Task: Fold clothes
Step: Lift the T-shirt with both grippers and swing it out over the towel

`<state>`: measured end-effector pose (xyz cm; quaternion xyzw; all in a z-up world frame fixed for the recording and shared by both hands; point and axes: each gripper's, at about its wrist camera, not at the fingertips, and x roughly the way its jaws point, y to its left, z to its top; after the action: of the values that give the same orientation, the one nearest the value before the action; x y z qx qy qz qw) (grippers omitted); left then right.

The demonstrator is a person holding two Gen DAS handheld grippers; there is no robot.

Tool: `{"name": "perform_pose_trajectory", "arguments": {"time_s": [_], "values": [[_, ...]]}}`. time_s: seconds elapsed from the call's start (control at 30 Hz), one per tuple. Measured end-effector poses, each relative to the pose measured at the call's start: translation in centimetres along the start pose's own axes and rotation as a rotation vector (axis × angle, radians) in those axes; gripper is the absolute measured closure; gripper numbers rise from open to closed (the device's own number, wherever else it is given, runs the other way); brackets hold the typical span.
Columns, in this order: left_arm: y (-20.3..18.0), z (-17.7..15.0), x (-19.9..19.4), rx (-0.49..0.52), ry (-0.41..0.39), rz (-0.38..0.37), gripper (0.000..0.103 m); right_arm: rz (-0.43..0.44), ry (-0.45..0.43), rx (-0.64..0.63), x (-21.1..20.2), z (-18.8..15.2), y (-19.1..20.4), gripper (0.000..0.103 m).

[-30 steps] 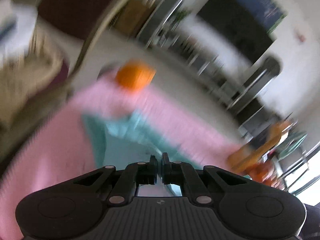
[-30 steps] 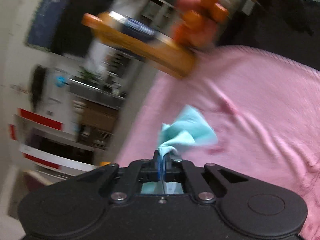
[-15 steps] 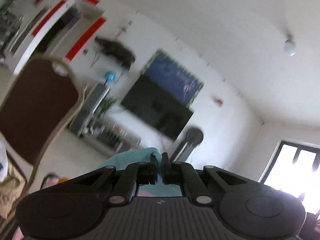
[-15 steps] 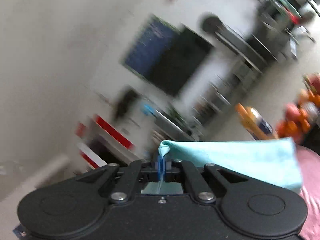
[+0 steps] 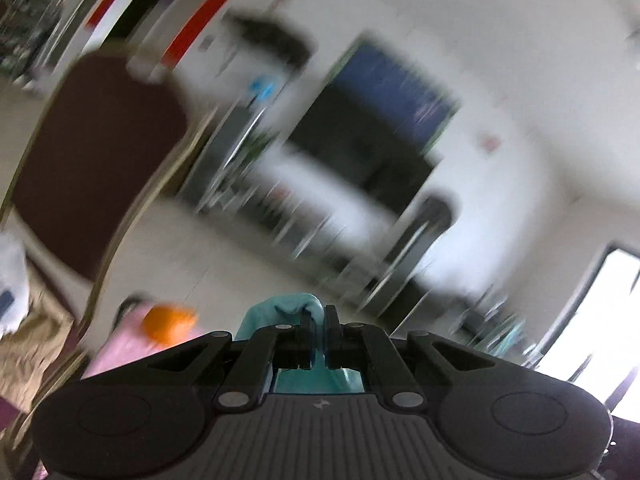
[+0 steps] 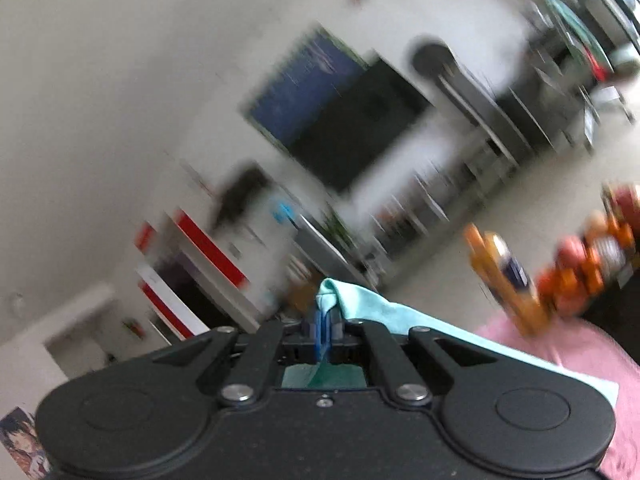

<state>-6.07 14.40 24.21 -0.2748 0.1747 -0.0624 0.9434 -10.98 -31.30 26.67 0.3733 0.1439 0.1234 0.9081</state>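
A: How far has the folding been taken?

B: No fold is seen yet. The pink cover (image 6: 560, 356) lies below, and the teal cloth (image 6: 400, 312) is held up above it (much is blurred). Laying down and folding are judged to be left.

A: And the claws?

B: The left gripper (image 5: 315, 320) is clamped tight on a bunched bit of the cloth. The right gripper (image 6: 325, 322) is likewise pinched closed on an edge, with the cloth stretched off toward the right.

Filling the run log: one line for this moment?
left gripper: shut on teal cloth | right gripper: shut on teal cloth | cloth held above pink cover
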Motion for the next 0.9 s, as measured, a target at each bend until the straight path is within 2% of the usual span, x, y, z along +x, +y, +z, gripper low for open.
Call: {"name": "perform_pose_trajectory", "arguments": {"time_s": [0.1, 0.13, 0.2, 0.3, 0.4, 0.5, 0.63, 0.73, 0.8, 0.9], "values": [[0.1, 1.6, 5.3, -0.007, 0.027, 0.084, 0.101, -0.127, 0.099, -0.005, 7.8, -0.1, -1.8, 0.101], [-0.7, 2.8, 5.7, 0.006, -0.007, 0.081, 0.101, -0.156, 0.111, 0.005, 9.7, 0.1, -2.1, 0.101], [-2.3, 5.0, 4.5, 0.045, -0.112, 0.034, 0.101, -0.141, 0.08, 0.017, 11.3, 1.8, -1.4, 0.101], [-4.6, 6.2, 1.4, 0.112, -0.233, -0.027, 0.101, -0.055, 0.003, -0.041, 9.7, 3.9, 1.0, 0.101], [-4.5, 3.9, -0.1, 0.152, -0.241, -0.054, 0.101, -0.016, -0.016, -0.102, 7.6, 4.0, 1.3, 0.101], [-2.9, -1.0, 0.3, 0.176, -0.173, -0.031, 0.101, -0.044, 0.015, -0.123, 7.6, 2.1, -1.2, 0.101], [1.4, -8.4, 2.6, 0.175, -0.017, 0.042, 0.101, -0.13, 0.114, -0.078, 8.6, -3.7, -7.9, 0.101], [5.6, -14.3, 5.4, 0.093, 0.132, 0.139, 0.101, -0.209, 0.2, -0.013, 9.3, -8.6, -13.3, 0.101], [8.3, -17.2, 7.0, 0.056, 0.198, 0.212, 0.101, -0.28, 0.27, 0.046, 9.7, -12.1, -16.9, 0.101], [11.0, -19.3, 8.0, 0.014, 0.269, 0.277, 0.101, -0.383, 0.37, 0.069, 10.3, -16.3, -20.3, 0.101]]}}
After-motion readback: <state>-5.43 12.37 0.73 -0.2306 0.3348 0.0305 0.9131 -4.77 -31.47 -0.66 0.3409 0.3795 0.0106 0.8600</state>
